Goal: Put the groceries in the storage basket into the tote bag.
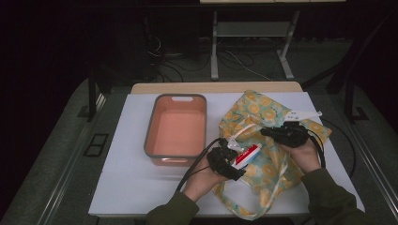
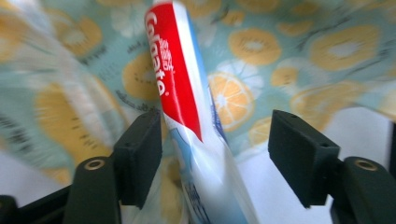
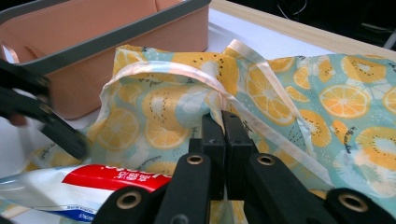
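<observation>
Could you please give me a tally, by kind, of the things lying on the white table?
Toothpaste tube: 1
Fruit-print cloth bag: 1
Pink bin with a grey rim: 1
Total: 3

The table (image 1: 141,187) is softly lit from above against a dark far room; the left gripper view's left half is motion-blurred.

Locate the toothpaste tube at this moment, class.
In the high view the toothpaste tube lies on the fruit-print bag, right of the pink bin, between the left gripper's parted jaws.
</observation>
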